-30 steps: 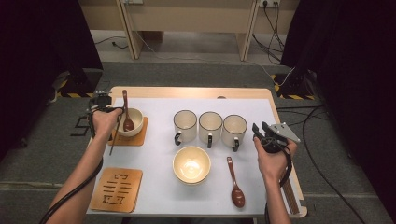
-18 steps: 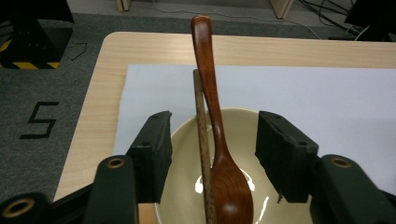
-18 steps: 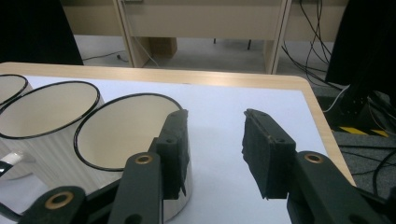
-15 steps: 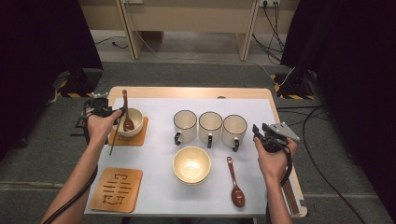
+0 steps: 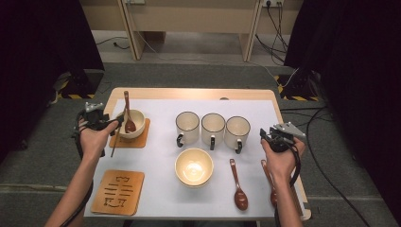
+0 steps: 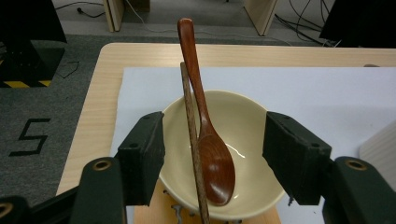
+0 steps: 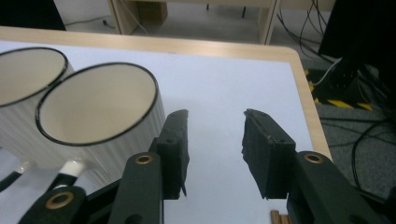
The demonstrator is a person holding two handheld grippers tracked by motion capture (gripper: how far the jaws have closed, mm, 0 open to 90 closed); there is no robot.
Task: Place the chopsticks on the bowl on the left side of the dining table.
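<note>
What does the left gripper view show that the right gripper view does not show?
The left gripper view has a cream bowl holding a brown spoon, with a wooden stick leaning across it, between open jaws. The right gripper view has two white mugs; the nearer mug stands beside its open jaws. Both share the white table cover and the wooden table edge.

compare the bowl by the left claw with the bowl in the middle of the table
The left bowl sits on a wooden coaster; the middle bowl sits straight on the white mat. The left bowl holds a brown spoon, with a chopstick across it; the middle bowl is empty. The left bowl looks smaller. Both are cream, round and upright.
</note>
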